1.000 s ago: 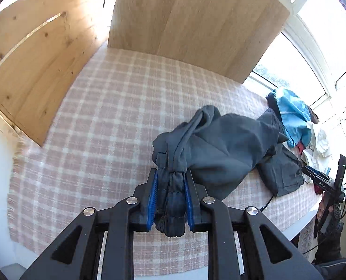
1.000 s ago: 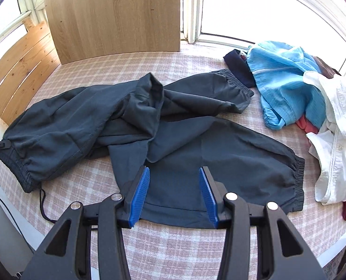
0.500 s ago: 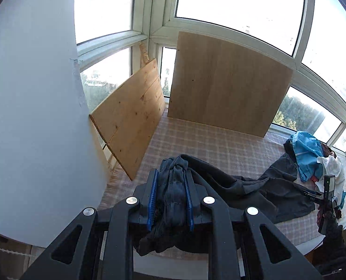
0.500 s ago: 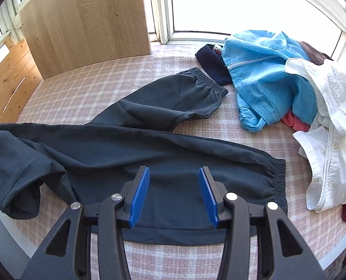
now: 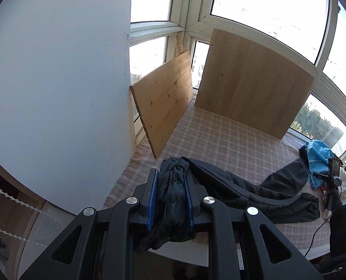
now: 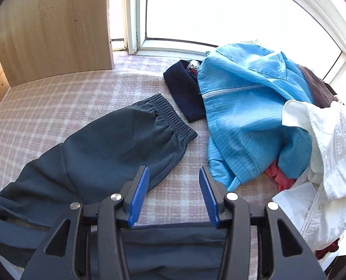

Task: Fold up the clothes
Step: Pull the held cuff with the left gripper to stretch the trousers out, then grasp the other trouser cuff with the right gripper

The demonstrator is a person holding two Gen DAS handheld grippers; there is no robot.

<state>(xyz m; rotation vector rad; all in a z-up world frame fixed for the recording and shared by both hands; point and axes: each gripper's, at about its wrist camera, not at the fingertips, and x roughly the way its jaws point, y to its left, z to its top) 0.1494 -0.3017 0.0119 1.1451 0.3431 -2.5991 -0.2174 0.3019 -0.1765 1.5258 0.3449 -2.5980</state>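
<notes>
**Dark trousers held at one end by the left tool**

The left tool (image 5: pixel 170 198) is closed on a bunched end of the dark grey trousers (image 5: pixel 243 189), which stretch across the checked tabletop (image 5: pixel 219 140). The right tool (image 6: pixel 172 196) is wide open and holds nothing, above a trouser leg. A blue jacket (image 6: pixel 247 116) and a white shirt (image 6: pixel 324 163) lie piled near the right edge.

Pants: dark grey pants (image 6: pixel 107 149), soft and crumpled.
Top end: bunched into a thick wad (image 5: pixel 170 200), lifted off the checked cloth at the near left corner.
Legs: two long legs stretch across the cloth to the right.
Far leg: lies flat, with a stretchy cuff (image 6: pixel 170 116) just beside a dark blue garment.
Near leg: lies along the near edge of the cloth (image 5: pixel 296 207).
</notes>
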